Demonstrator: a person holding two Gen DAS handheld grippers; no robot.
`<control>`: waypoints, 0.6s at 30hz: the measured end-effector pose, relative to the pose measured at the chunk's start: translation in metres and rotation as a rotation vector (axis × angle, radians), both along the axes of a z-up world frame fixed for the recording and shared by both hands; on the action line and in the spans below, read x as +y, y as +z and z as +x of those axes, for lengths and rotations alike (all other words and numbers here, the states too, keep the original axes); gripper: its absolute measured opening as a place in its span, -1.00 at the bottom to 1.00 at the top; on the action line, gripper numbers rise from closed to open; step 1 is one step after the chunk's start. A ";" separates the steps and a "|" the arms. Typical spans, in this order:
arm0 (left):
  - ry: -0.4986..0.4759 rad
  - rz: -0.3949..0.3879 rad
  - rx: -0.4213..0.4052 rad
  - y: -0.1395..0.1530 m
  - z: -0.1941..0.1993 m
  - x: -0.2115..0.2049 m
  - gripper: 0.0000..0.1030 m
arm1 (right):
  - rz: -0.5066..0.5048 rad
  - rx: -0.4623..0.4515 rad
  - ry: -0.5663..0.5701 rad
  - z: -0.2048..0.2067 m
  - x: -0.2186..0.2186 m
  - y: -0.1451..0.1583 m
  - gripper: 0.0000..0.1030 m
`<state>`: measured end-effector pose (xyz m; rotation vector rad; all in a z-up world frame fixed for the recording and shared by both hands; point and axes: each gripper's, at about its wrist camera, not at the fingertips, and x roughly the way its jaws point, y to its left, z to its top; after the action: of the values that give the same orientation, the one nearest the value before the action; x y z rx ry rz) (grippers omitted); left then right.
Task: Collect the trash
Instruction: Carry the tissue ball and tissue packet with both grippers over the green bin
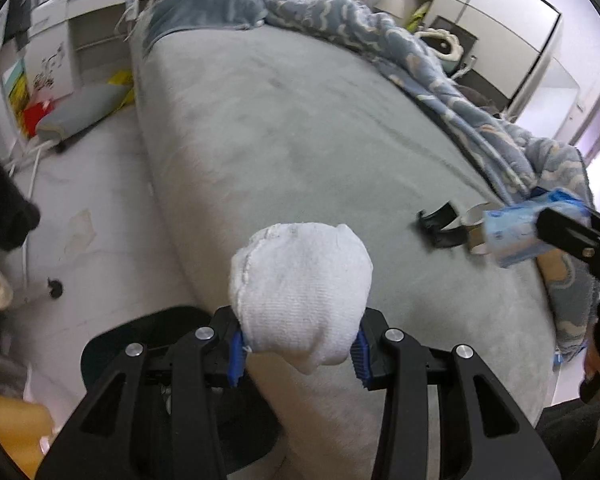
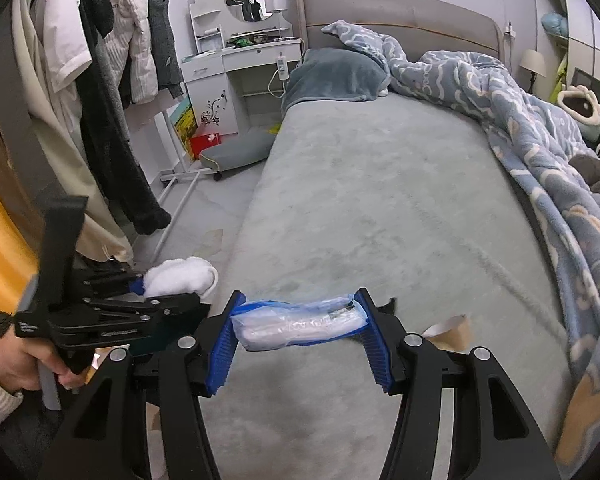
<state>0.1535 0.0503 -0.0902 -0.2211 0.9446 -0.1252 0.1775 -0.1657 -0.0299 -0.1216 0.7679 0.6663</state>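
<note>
A bedroom, seen from two hand-held grippers poised over the near end of a bed with a smooth grey, suede-like cover. The left gripper has its ribbed blue pads pressed against the sides of a white sock — soft, knitted terry, bunched into a rounded lump that bulges up above the jaws, which stand partly open around it. From the right wrist view this gripper sits to the left, a hand in a cream knit sleeve around its black handle.

The right gripper clamps a small tissue pack — glossy, crinkled blue-and-clear plastic, oblong and slightly squashed — end to end between its blue pads, jaws partly open to the pack's length and held above the bed.

On the cover just past the pack lie a curled black strip and a short cardboard tube, close together. A fleecy blue blanket with pale cloud shapes is heaped along the far side.
</note>
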 end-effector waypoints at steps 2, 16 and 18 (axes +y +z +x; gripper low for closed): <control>0.008 0.013 0.021 -0.007 -0.004 0.005 -0.13 | 0.001 0.001 0.008 -0.009 0.007 -0.001 0.10; 0.129 0.018 0.159 -0.054 -0.044 0.062 -0.13 | 0.032 0.052 0.094 -0.046 0.065 -0.017 0.10; 0.141 0.009 0.181 -0.060 -0.049 0.072 -0.12 | 0.019 0.060 0.106 -0.048 0.072 -0.022 0.10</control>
<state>0.1045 0.1225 -0.1501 -0.2932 1.1062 0.0296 0.1295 -0.0940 -0.0522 -0.1260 0.8165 0.7803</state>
